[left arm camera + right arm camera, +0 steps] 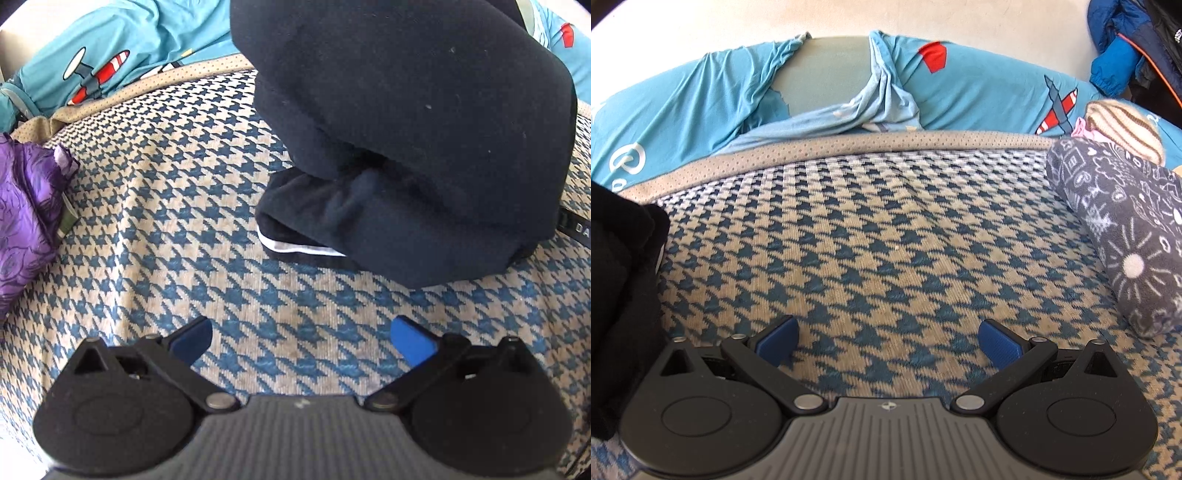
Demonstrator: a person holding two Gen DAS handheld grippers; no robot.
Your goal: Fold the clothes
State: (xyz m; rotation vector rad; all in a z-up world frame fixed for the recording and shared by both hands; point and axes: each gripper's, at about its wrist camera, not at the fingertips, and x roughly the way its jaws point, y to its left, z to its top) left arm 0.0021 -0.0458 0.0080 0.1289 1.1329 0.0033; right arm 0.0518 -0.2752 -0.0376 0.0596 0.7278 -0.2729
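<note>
Left gripper (302, 341) and right gripper (888, 341) jaws spread, empty | folded dark garment (413, 140) far right | next: pinch its near hem evenly, avoid dragging houndstooth cover (177, 206).

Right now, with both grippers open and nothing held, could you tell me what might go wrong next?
1. The dark garment lies bunched with a white-edged layer poking out underneath; pinching one layer could undo its fold.
2. The purple cloth lies close to the left gripper and could get snagged.
3. The patterned roll beside the right gripper could get knocked.

Folded garment (424, 147) on mat (166, 206); bedsheet (979, 88) behind, seemingly.
</note>
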